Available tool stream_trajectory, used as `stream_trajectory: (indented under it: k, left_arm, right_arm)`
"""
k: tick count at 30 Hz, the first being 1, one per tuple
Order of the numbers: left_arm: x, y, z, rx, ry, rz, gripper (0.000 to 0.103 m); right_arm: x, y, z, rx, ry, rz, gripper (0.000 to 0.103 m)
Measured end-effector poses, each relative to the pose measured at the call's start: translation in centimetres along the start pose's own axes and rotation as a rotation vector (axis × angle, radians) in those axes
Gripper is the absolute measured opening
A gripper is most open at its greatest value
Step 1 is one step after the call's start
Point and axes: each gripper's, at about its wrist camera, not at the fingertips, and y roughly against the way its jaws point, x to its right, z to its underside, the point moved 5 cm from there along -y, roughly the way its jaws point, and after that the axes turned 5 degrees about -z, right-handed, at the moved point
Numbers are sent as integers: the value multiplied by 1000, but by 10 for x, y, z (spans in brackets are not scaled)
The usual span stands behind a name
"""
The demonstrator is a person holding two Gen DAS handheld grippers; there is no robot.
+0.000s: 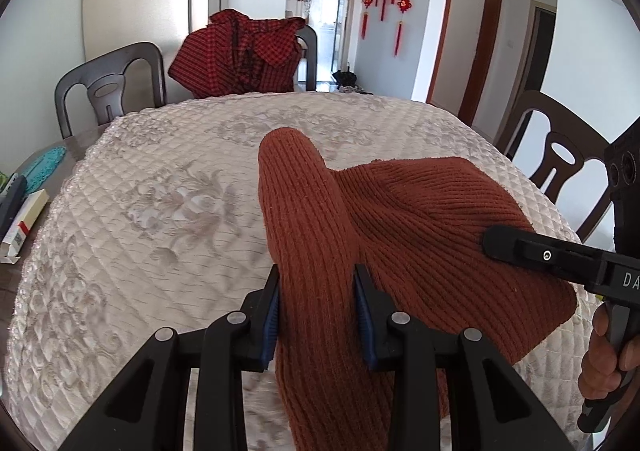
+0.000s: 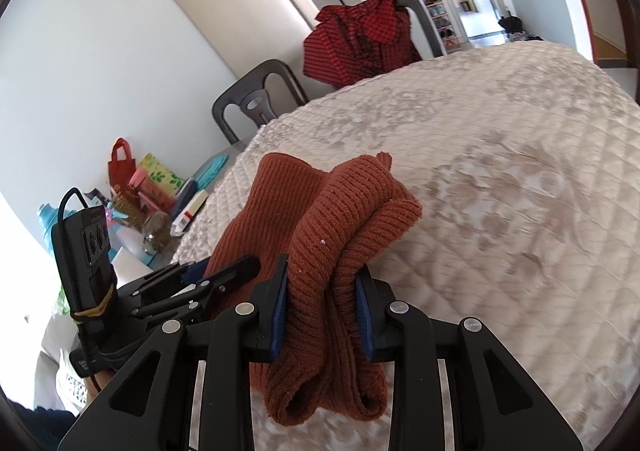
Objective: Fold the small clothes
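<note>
Both clamped on the rust-brown knit garment (image 1: 420,219): left hand-held gripper (image 1: 316,315) pinches a ribbed fold running straight ahead, right hand-held gripper (image 2: 324,315) bunches another edge alongside, garment lifted just above the quilted worktop (image 1: 160,191).

Readable text is scarce. On the side of my right gripper (image 1: 490,243), seen from the left wrist camera, white letters "DA" run off the frame edge, the rest cut off. The white box (image 1: 22,223) at the table's edge carries a red band and a small square code; its print is too small to read.
</note>
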Motion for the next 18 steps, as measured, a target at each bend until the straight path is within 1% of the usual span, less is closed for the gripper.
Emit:
stream_trajectory:
  k: [7,12,18]
  left_arm:
    - [-43,6,-10,22,35,-48,35]
    - [-69,14,-16,44,40,-92,35]
    - [-104,12,-22,55,54,-116,35]
  right_arm:
    - [-21,-34,-9,-20,14,-68,30]
    - [-40,-58,-15,-30,29,-109,30]
    - [-63,-90,-20,-47,50,-151,30]
